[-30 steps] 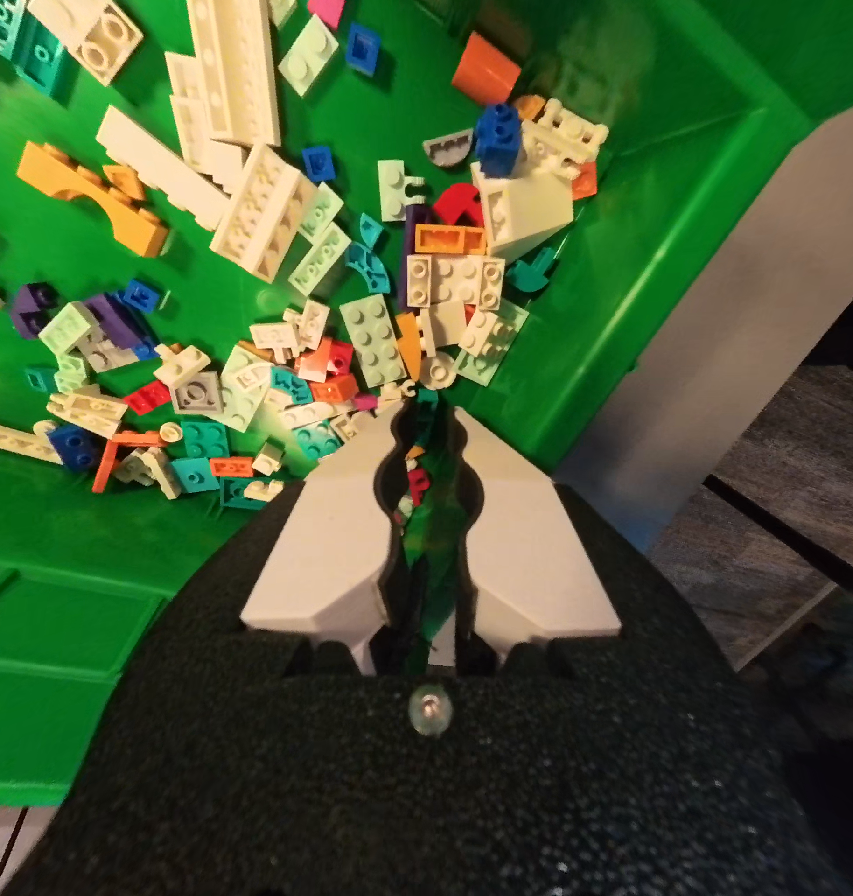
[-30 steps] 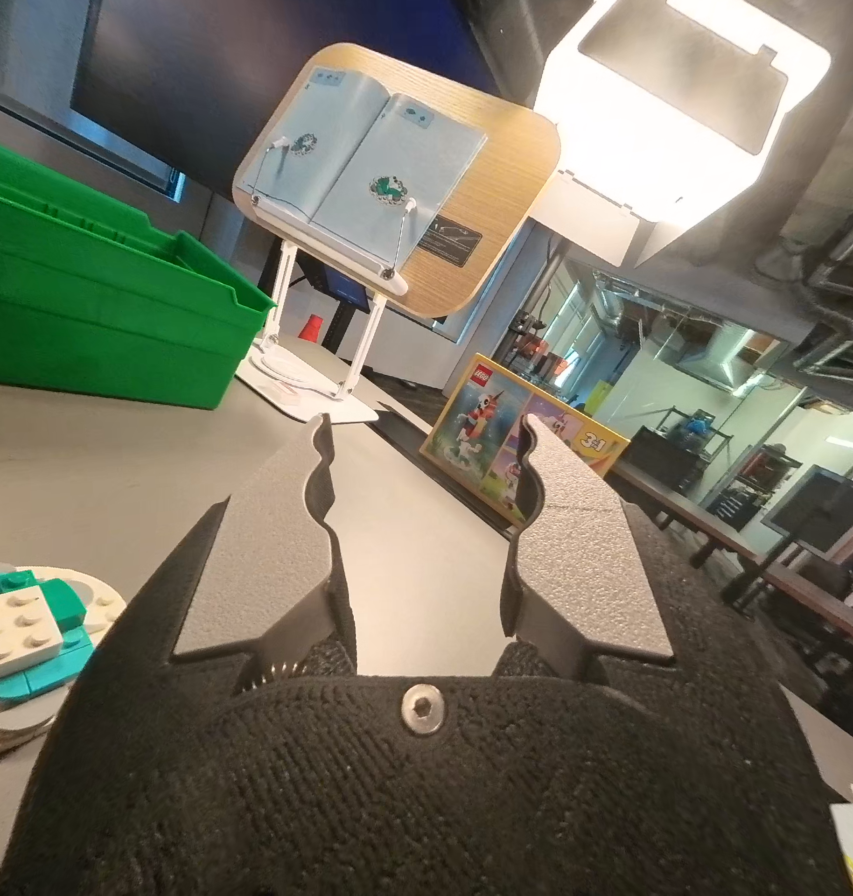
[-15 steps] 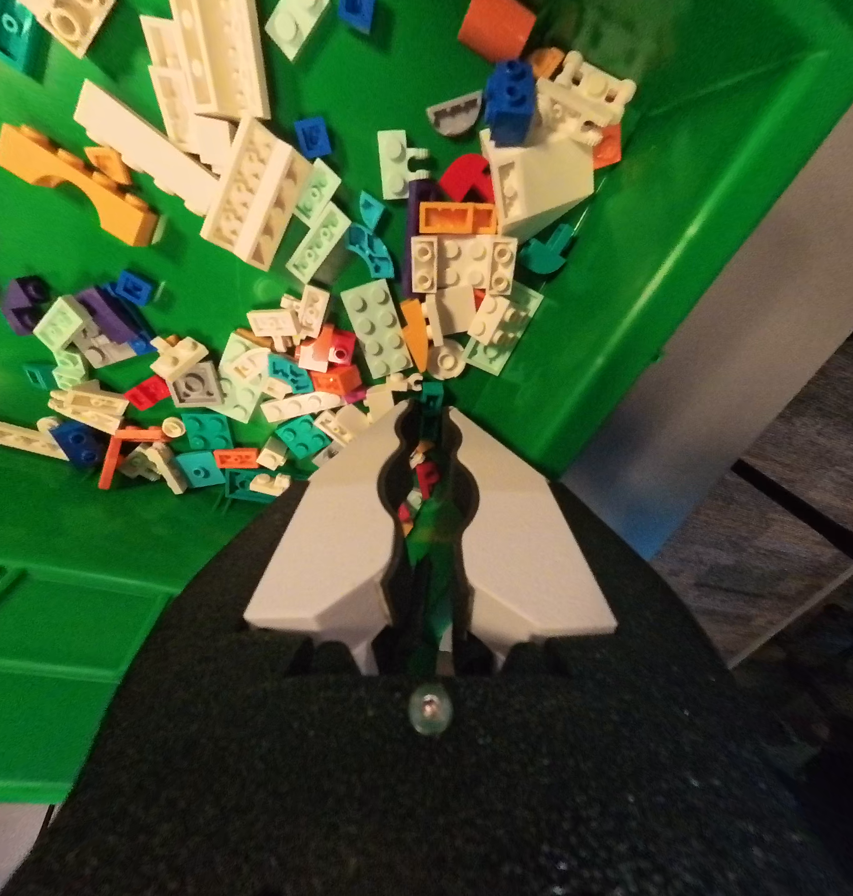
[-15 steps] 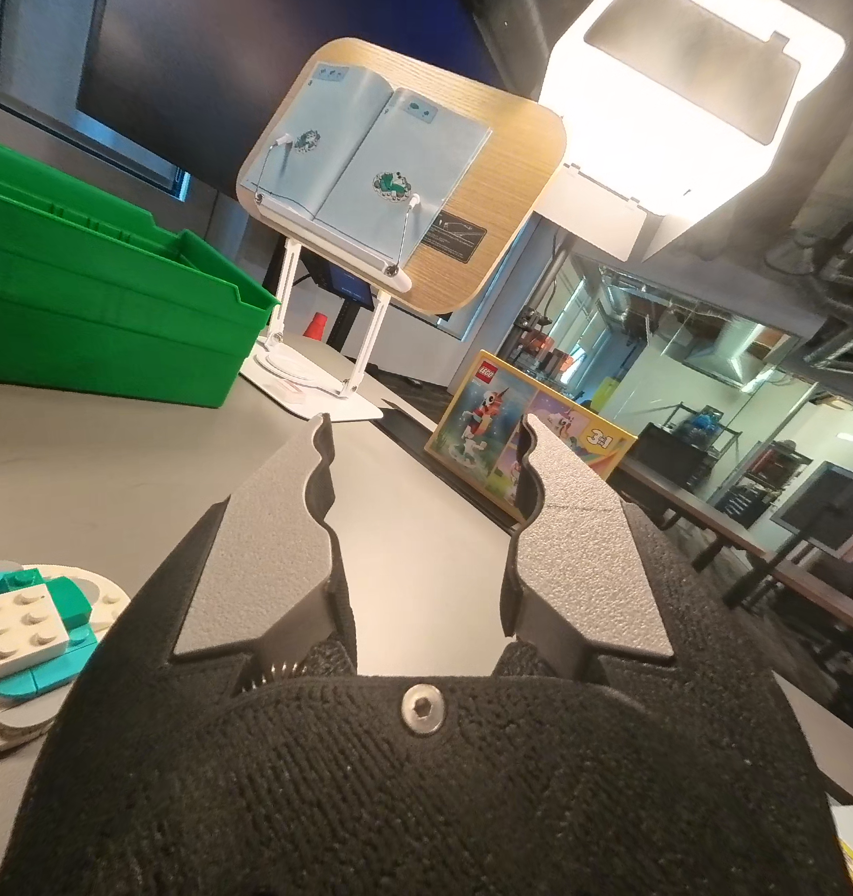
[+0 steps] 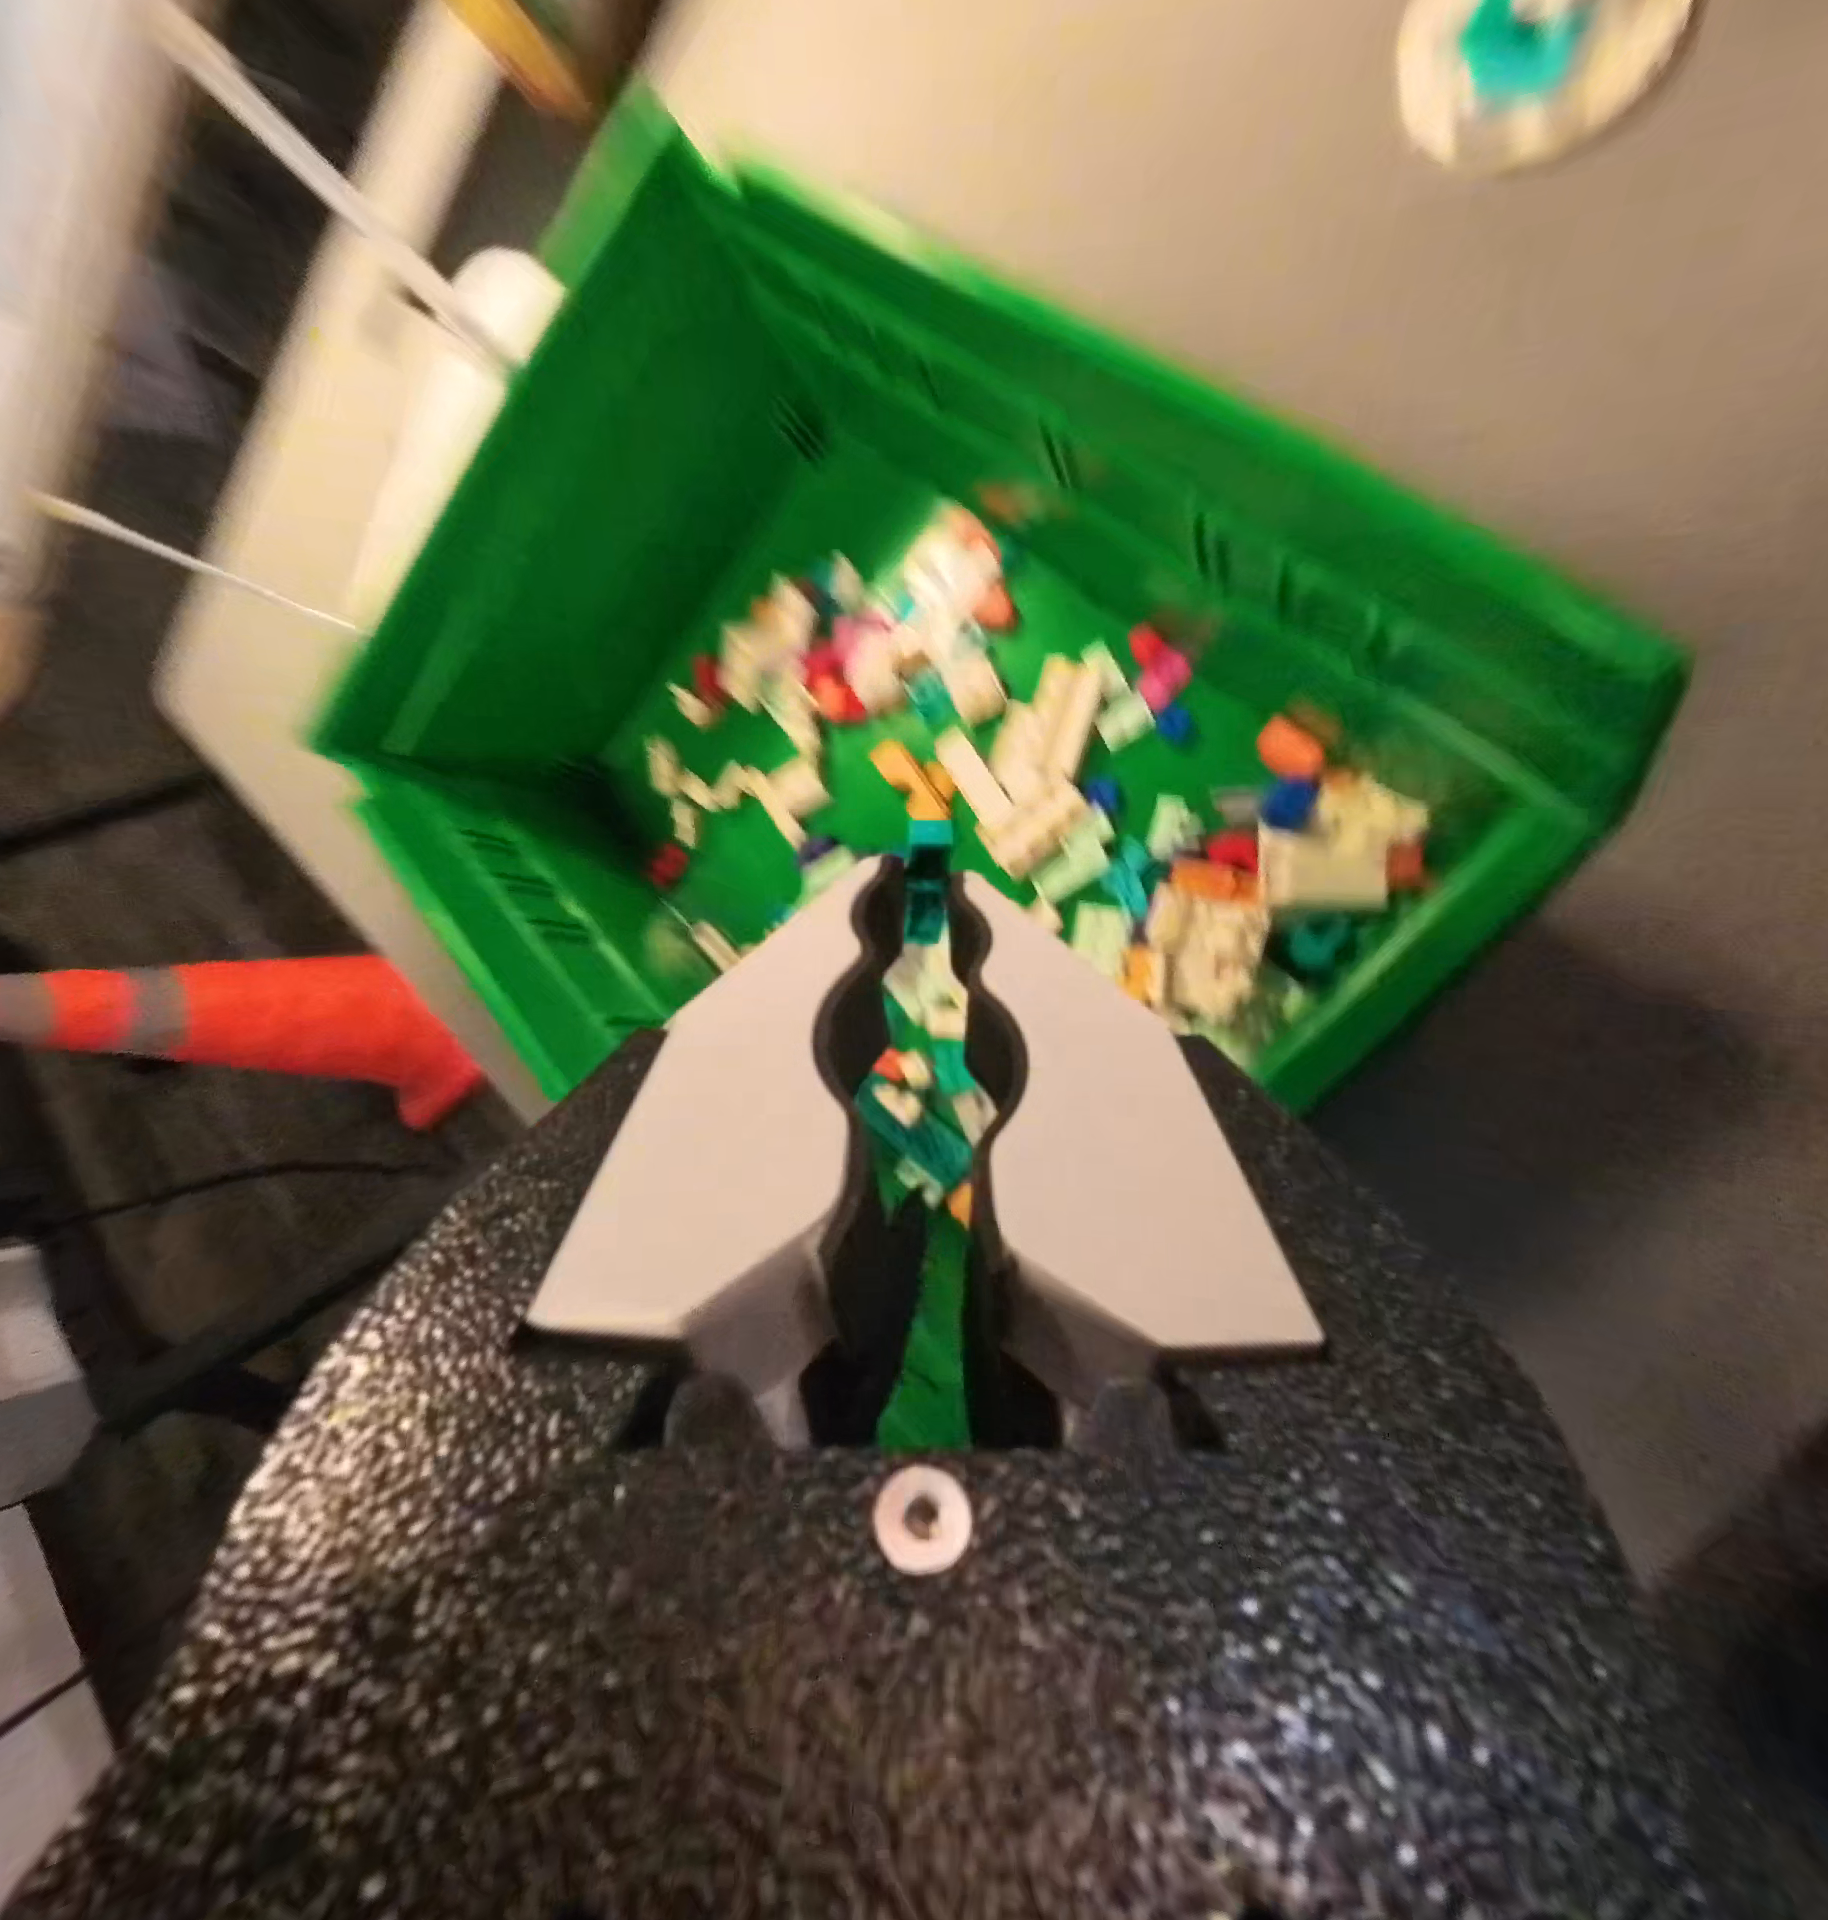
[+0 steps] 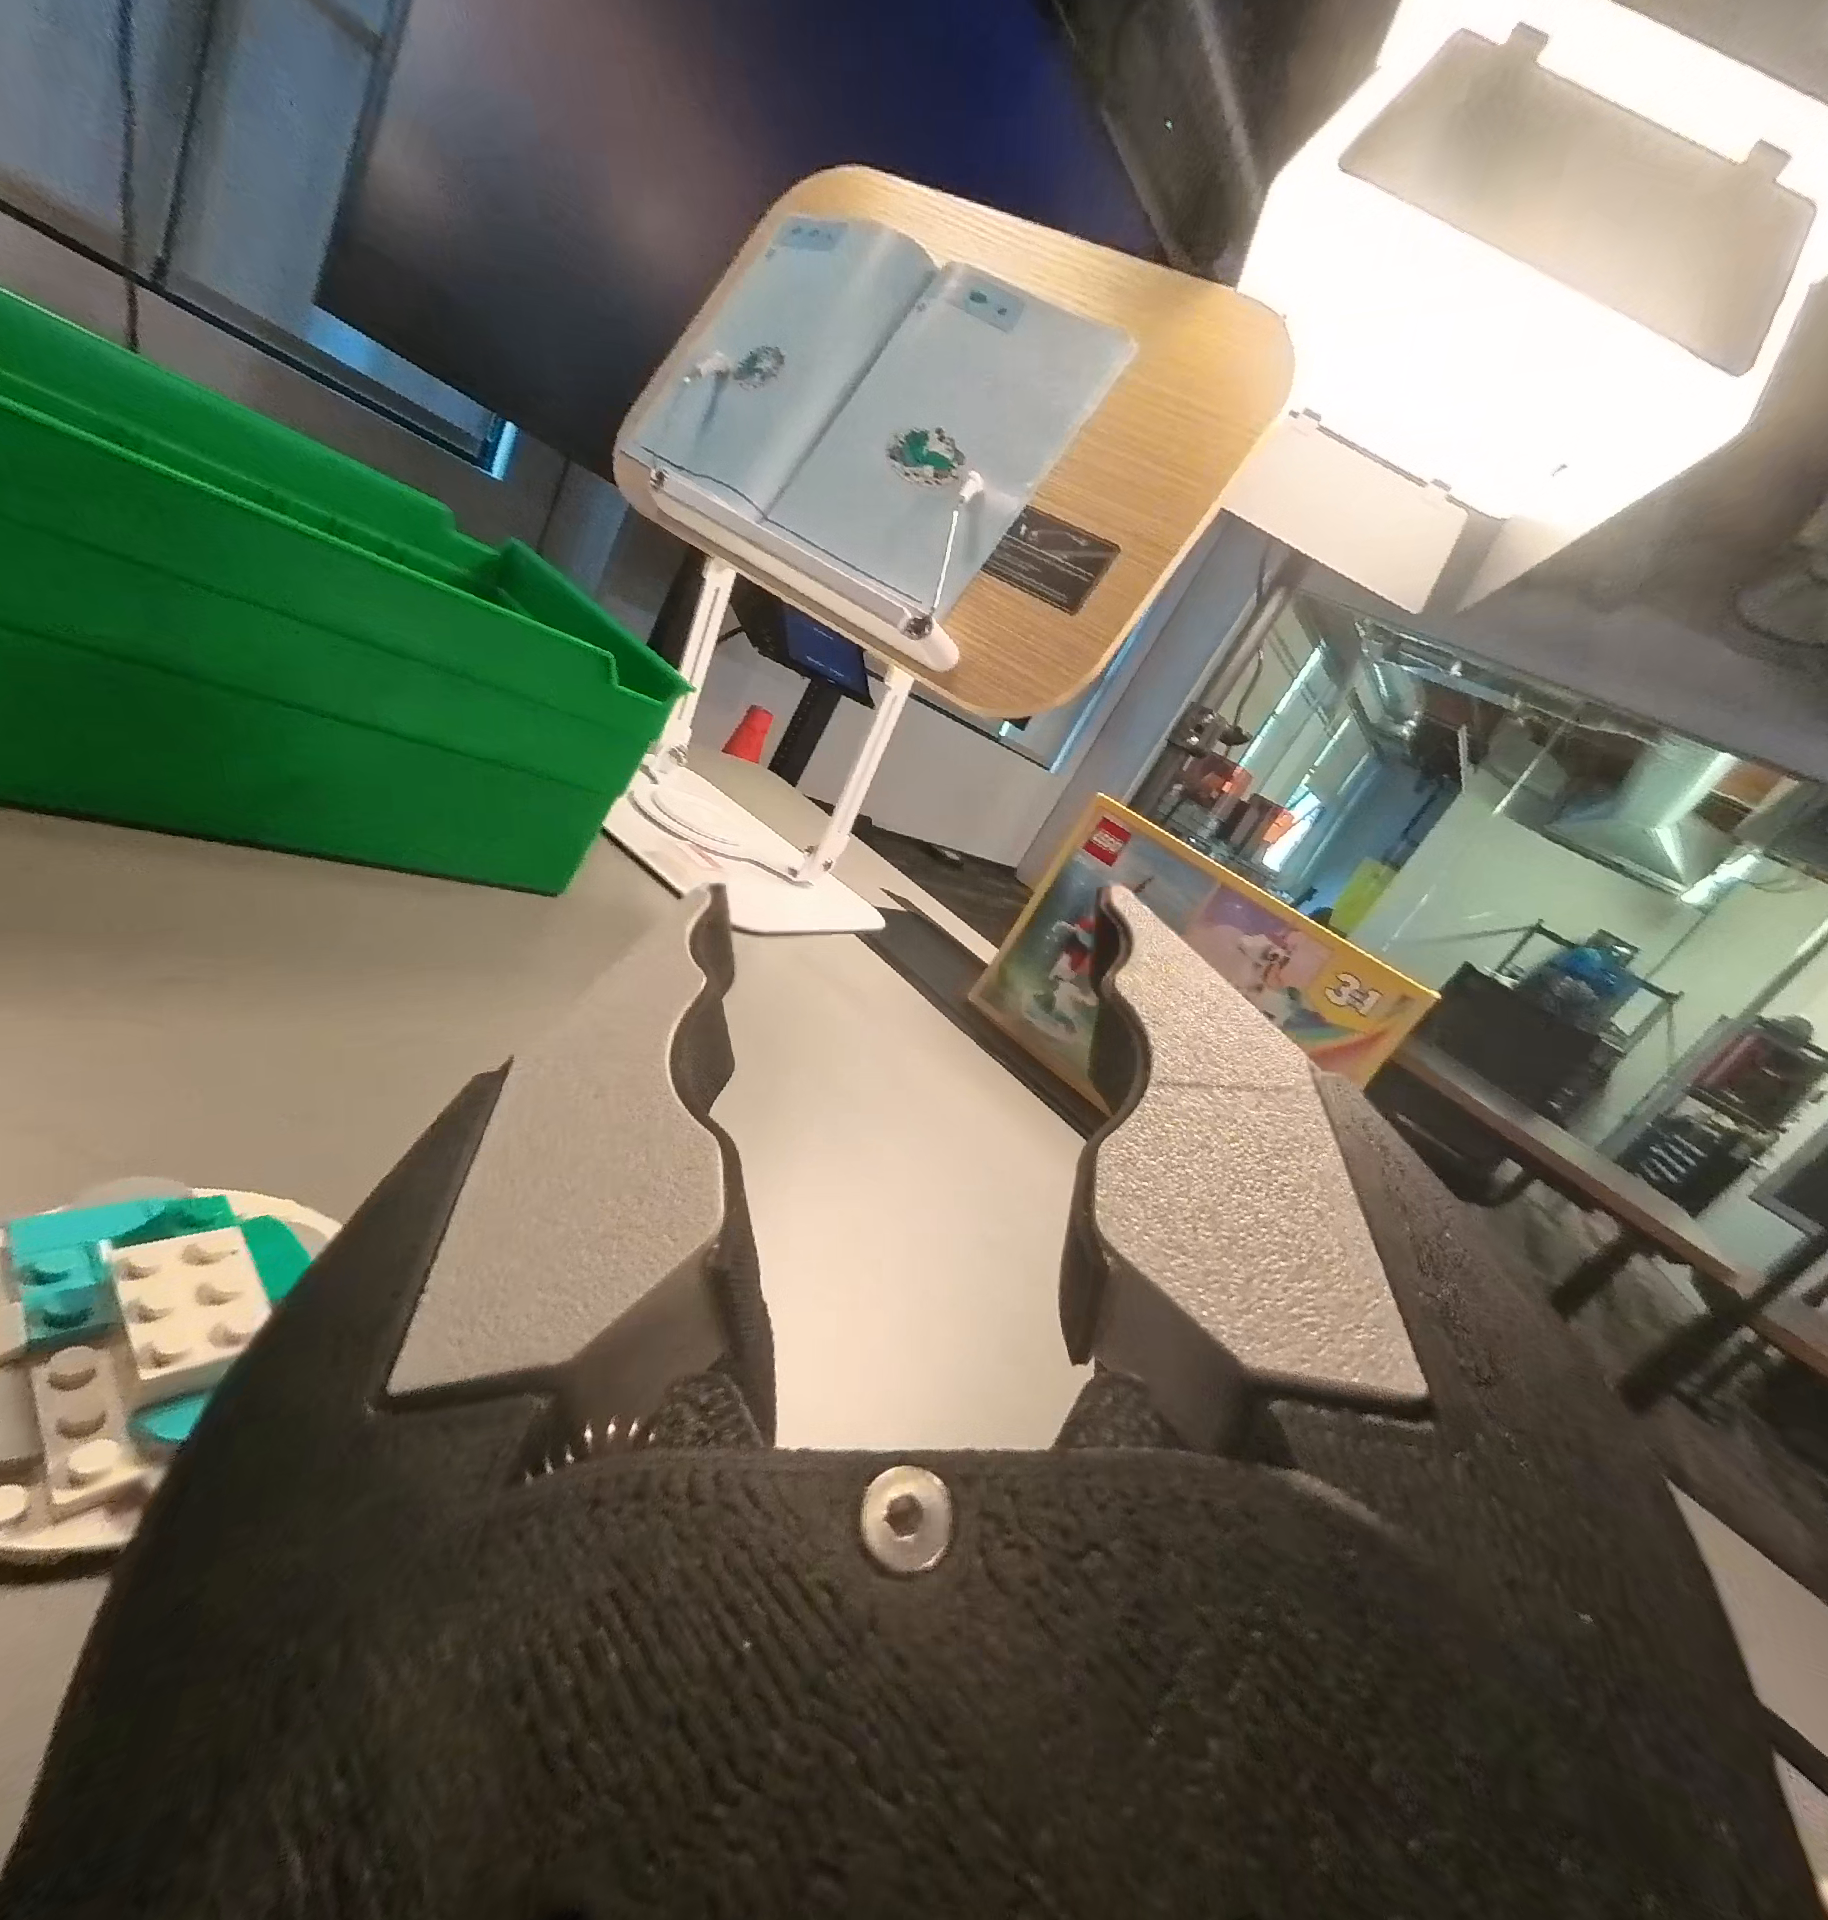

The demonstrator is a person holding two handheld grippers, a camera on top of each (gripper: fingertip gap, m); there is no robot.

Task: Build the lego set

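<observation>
Left wrist view, blurred: the left claw [image 5: 929, 871] is pinched nearly closed on a small teal brick [image 5: 928, 902], above the green bin [image 5: 598, 582] of loose bricks [image 5: 1045, 769].

Right wrist view: the right claw [image 6: 910, 935] gapes wide, empty, over the tabletop [image 6: 266, 997]; the round model [image 6: 89, 1340] lies beside it, left.

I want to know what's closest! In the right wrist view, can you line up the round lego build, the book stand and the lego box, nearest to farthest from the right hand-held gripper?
1. Round lego build: low left, beside the right hand-held gripper.
2. Lego box: ahead, right of the fingertips, at the table's edge.
3. Book stand: ahead, high, near the green bin. The box and stand are close to call.
</observation>
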